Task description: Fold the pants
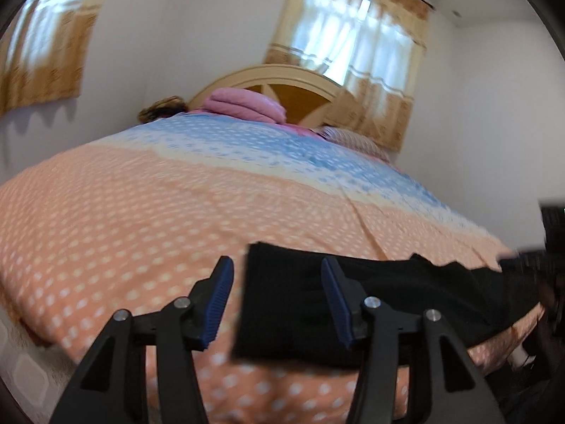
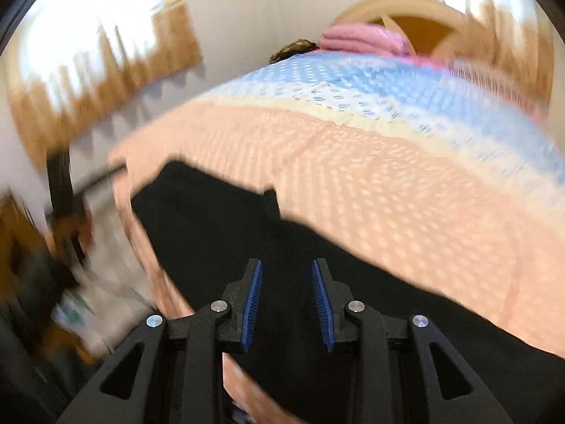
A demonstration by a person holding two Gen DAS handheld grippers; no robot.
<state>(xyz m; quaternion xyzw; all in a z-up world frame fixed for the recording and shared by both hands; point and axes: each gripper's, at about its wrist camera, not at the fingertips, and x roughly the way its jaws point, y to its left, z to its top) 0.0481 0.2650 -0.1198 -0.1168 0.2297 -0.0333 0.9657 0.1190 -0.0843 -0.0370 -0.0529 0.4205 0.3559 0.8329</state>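
Note:
The black pants [image 1: 370, 296] lie flat on the bed near its front edge, stretching to the right in the left wrist view. My left gripper [image 1: 277, 282] is open and empty, hovering over the pants' left end. In the right wrist view the pants [image 2: 219, 226] run from upper left to lower right. My right gripper [image 2: 286, 282] is open and empty just above the black cloth. The right wrist view is blurred.
The bed [image 1: 123, 219] has an orange dotted cover with a blue band toward the headboard [image 1: 282, 81]. Pink folded bedding [image 1: 247, 104] sits by the headboard. Curtained windows [image 1: 356, 39] are behind. Dark clutter stands off the bed's side [image 2: 60, 219].

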